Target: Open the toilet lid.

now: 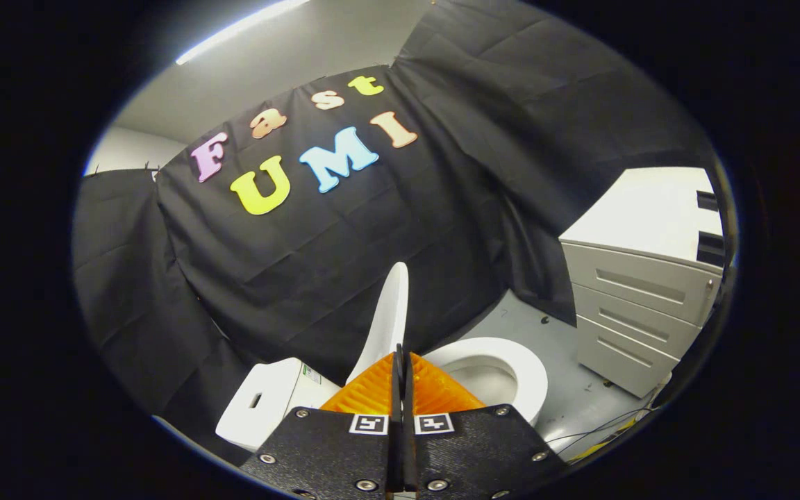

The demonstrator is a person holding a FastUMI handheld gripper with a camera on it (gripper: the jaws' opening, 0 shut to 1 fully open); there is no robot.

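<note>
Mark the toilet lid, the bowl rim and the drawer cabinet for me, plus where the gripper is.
toilet lid (390, 316), gripper view, raised edge.
bowl rim (526, 368), gripper view, far side of rim.
drawer cabinet (632, 278), gripper view, top drawer front.
gripper (401, 361), gripper view, tips closed together, gripping nothing.

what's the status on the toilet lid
Claw shut, holding nothing. Toilet lid raised upright just ahead, seat and bowl exposed. Nothing in the way.

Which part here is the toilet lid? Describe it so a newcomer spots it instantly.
Start at the white toilet standing against the black cloth wall, left of the grey drawer cabinet. The toilet lid is the thin white panel raised on edge just beyond the shut hand-held gripper. Unlike the round seat lying flat, it stands upright.
</note>
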